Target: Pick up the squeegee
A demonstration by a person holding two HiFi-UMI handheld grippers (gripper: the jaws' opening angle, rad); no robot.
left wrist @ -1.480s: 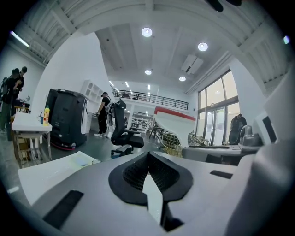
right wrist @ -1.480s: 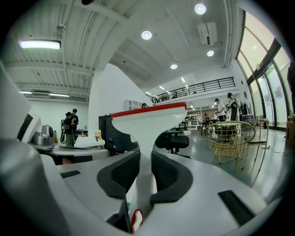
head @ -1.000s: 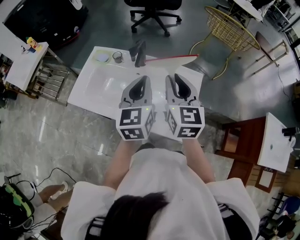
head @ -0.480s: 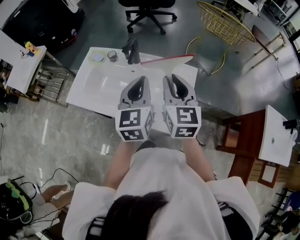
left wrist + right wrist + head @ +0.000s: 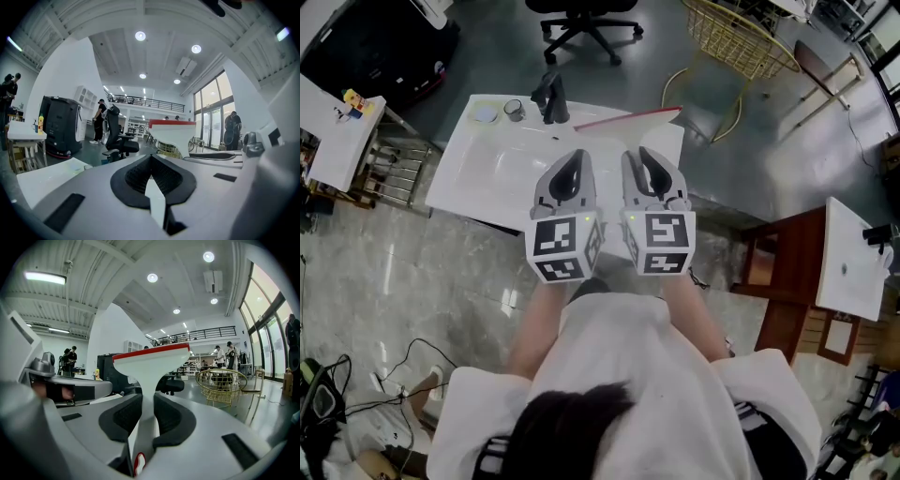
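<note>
The squeegee [image 5: 628, 118] is a white T-shaped tool with a red strip along its blade. Its blade stands crosswise over the far edge of the white table [image 5: 478, 178]. My right gripper [image 5: 649, 157] is shut on its white handle, and in the right gripper view the handle [image 5: 151, 380] runs up between the dark pads to the blade. My left gripper [image 5: 574, 159] is right beside it on the left, its jaws together with nothing gripped. The left gripper view shows that gripper [image 5: 151, 159] and the squeegee blade [image 5: 171, 133] off to its right.
A black object [image 5: 548, 94] and two small cups [image 5: 514, 110] stand at the table's far left corner. A black office chair [image 5: 581, 19] and a gold wire chair [image 5: 736, 42] stand beyond it. Wooden furniture [image 5: 783, 281] and another white table [image 5: 853, 272] are at the right.
Both grippers, still side by side, have drifted a little across the table with the squeegee in the right one. The jaws stand as before.
</note>
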